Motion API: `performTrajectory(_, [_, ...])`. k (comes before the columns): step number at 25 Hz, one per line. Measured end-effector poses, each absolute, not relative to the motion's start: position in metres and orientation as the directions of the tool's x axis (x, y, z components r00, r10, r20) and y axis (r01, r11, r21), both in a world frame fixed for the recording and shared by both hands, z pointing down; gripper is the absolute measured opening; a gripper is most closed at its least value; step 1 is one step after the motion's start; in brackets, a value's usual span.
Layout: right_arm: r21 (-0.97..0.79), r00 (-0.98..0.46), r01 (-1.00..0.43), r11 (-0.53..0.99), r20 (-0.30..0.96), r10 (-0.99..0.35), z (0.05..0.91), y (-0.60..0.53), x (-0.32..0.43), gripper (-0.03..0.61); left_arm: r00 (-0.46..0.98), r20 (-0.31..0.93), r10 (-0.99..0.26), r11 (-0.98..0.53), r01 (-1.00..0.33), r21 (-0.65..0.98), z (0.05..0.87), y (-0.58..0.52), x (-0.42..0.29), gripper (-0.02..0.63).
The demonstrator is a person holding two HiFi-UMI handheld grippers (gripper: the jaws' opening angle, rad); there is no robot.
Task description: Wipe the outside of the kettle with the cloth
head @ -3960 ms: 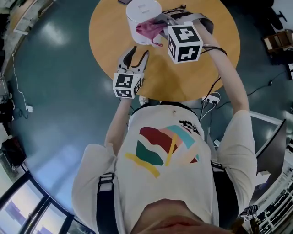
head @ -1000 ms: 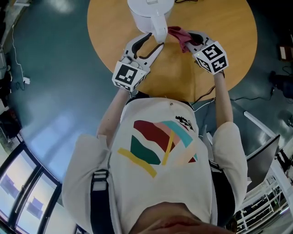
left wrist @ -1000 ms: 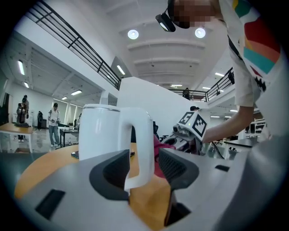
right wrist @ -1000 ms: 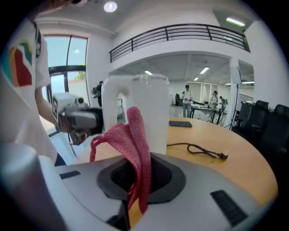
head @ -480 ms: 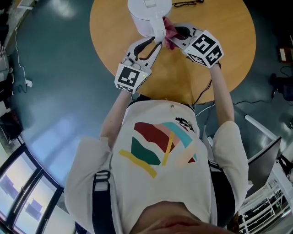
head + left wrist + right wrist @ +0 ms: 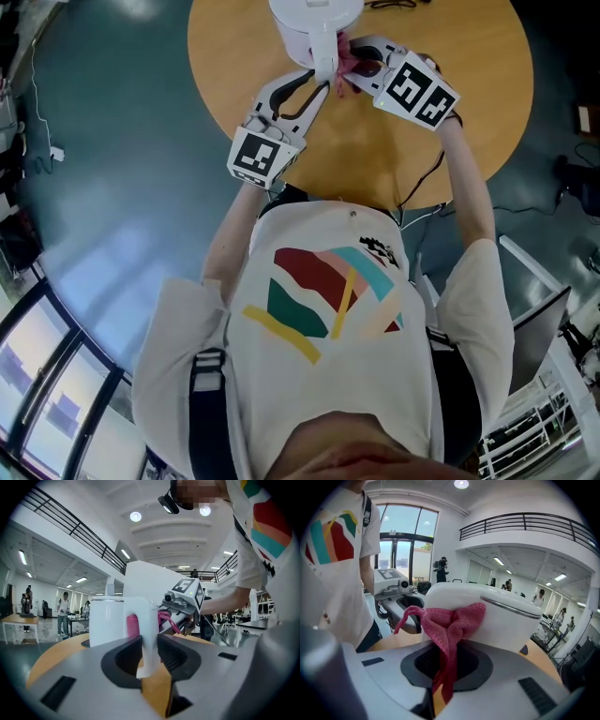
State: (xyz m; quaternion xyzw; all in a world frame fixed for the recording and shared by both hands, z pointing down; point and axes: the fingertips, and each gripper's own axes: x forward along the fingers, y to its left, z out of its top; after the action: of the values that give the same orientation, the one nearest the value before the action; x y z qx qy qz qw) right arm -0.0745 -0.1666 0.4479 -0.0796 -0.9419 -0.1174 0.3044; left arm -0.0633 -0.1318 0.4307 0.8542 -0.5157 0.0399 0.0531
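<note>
Wiping seems barely begun: left gripper (image 6: pixel 150 654), its jaws having just been closing, clamps the handle (image 6: pixel 149 630) of the kettle (image 6: pixel 314 21) at the far table (image 6: pixel 469 103) edge; right gripper (image 6: pixel 447 662) pinches the cloth (image 6: pixel 451 623) against the kettle wall, right of the handle

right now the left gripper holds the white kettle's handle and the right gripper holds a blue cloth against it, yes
Not blue: the pink knitted cloth shows in the right gripper view. The left gripper, fingers just closed, does hold the white plastic kettle's handle; the right gripper holds the cloth against the kettle.
</note>
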Motion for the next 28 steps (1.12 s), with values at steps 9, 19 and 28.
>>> performTrajectory(9, [0.369,-0.611,0.488,0.791,0.791,0.008,0.499,-0.147,-0.079,0.038,0.438,0.108,-0.892,-0.433,-0.899,0.064,0.431,-0.127,-0.074,0.144])
performTrajectory(19, [0.505,-0.623,0.372,0.779,0.758,-0.194,0.513,-0.167,-0.083,0.040,0.425,0.113,-0.898,-0.422,-0.905,0.053,0.430,-0.126,-0.077,0.132])
performTrajectory(28, [0.486,-0.687,0.171,0.857,0.682,-0.249,0.479,-0.172,-0.086,0.039,0.426,0.110,-0.898,-0.423,-0.905,0.050,0.428,-0.123,-0.079,0.130])
